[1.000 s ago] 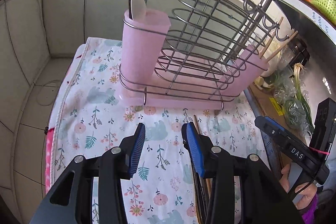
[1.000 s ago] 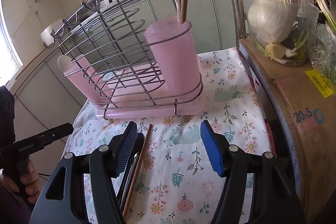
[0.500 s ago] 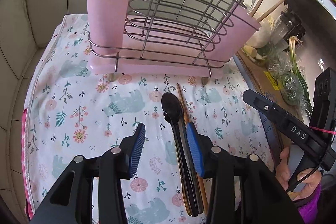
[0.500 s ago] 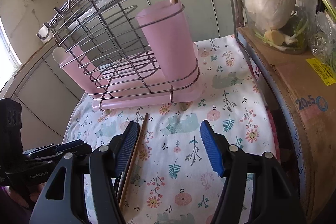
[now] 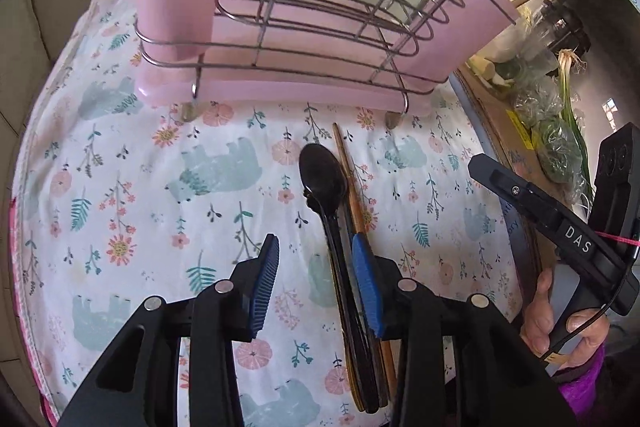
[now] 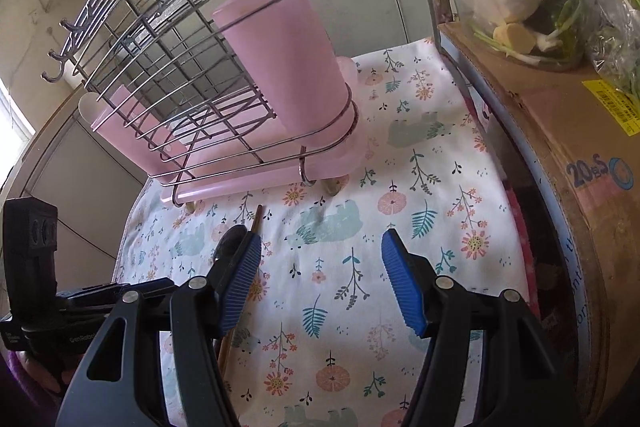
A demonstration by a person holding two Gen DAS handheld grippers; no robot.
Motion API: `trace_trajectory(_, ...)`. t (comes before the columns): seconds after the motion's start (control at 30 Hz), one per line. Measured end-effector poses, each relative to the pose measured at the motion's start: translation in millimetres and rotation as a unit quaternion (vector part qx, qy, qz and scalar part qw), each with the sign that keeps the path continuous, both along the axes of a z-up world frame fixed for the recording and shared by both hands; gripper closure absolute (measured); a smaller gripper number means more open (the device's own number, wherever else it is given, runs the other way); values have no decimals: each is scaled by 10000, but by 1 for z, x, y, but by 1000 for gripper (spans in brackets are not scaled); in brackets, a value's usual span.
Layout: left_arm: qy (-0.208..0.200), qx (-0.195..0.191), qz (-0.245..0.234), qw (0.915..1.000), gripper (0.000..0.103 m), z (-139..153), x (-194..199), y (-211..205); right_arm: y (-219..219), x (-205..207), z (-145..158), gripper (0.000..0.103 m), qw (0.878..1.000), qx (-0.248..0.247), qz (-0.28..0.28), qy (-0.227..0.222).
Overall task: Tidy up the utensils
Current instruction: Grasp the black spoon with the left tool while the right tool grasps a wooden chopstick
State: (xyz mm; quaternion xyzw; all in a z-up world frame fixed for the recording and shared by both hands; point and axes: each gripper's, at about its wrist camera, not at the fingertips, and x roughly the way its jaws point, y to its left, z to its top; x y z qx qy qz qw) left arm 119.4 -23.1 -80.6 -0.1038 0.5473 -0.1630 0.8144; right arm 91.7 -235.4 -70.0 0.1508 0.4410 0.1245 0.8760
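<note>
Nearest the lens, the left tongs (image 5: 314,279) hang released over the floral-and-bear-print cloth (image 5: 120,187) covering the counter, their right blue pad beside a bundle of loose utensils: a glossy black plastic spoon (image 5: 324,183) and brown wooden chopsticks (image 5: 350,171), lying handles-toward-camera, apparently staged for pickup. The right tongs (image 6: 320,279) wait near the rack, spread wide and empty, the bundle by their left pad. Beyond the bundle stands the chrome-wire drying rack (image 6: 180,75) on its pink tray, whose tall pink plastic cup (image 6: 296,67), at the rack's right end, already holds upright wooden handles, the likely destination.
</note>
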Motion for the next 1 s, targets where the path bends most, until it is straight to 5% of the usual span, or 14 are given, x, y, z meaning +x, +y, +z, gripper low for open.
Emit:
trace_trajectory(0.27, 867, -461, 232, 9949, 73, -32, 36, -3, 2, 1, 0, 40, 9998, 101, 140, 32)
trace_trajectory(0.4, 930, -454, 244, 9943, 79, -33, 42, -4, 1, 3, -3, 40, 9998, 124, 144, 89)
trace_trajectory(0.5, 989, -436, 136, 9940, 94, -34, 41, -9, 2, 4, -4, 40, 9997, 146, 155, 126)
trace_trajectory(1.0, 658, -427, 496, 9957, 95, -10, 34, 33, 11, 5, -10, 40, 9982, 361, 367, 317)
